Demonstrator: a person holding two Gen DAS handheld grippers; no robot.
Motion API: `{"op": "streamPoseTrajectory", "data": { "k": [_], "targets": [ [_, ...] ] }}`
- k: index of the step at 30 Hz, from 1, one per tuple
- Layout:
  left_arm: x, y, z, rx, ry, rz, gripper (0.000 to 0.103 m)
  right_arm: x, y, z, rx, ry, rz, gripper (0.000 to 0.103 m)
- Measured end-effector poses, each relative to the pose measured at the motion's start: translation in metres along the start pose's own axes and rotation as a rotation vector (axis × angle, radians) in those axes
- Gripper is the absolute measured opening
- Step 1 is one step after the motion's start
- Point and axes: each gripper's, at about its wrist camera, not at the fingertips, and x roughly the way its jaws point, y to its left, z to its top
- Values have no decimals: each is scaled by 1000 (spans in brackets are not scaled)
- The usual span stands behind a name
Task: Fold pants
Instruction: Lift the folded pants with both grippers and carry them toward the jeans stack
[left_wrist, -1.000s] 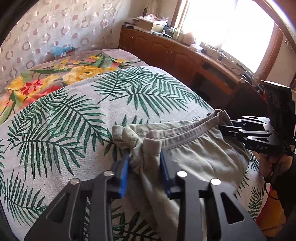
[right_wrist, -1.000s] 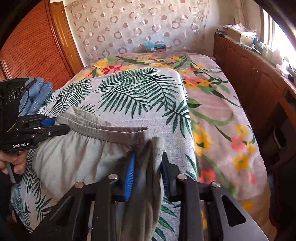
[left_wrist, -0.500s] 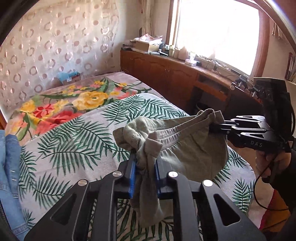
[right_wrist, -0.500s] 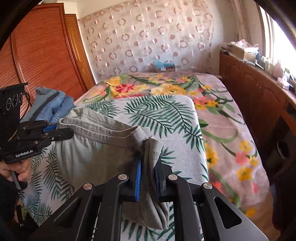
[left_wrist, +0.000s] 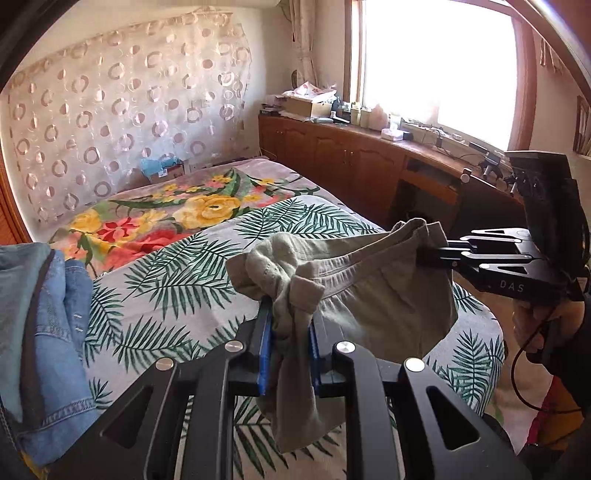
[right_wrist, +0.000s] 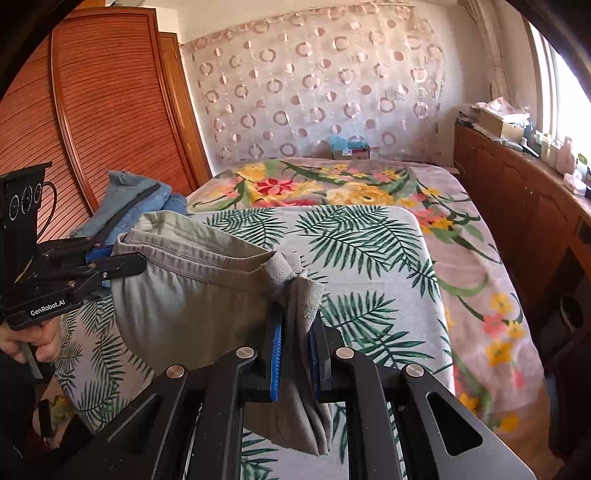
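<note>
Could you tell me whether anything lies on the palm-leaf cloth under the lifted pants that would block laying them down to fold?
Nothing visible does. The pants hang between the left gripper and right gripper, above a bare stretch of palm-leaf cloth. The denim pile sits off to the left side.

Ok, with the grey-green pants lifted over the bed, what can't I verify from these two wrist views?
- Legs of the grey-green cotton pants: both views, cut off below the black left gripper and black right gripper.
- Blue denim pile: left view, cut by the edge; garment count unclear.
- Small items on the wooden counter: washed out by window glare.
- Palm-leaf bedspread under the pants: covered.
</note>
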Motion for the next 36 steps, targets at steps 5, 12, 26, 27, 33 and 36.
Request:
{"op": "streamPoseTrajectory", "data": {
  "k": [5,12,26,27,33,36],
  "targets": [
    [-19,5,-10,-1,-14,28,18,-2,8,0,-25,-14,25,12],
    [-43,16,-14,-10,-46,74,18,0,22,5,-51,-37,48,12],
    [-85,53,-10,-51,-134,153,18,14,54,25,-139,-110,85,12],
    [-86,57,-10,-53,-138,160,18,17,56,27,-144,-113,87,12],
    [-81,74,-8,-63,-143,181,18,44,59,39,-155,-120,107,12],
    [-79,85,-4,-74,-144,183,18,59,61,47,-166,-114,115,12]
  ]
}}
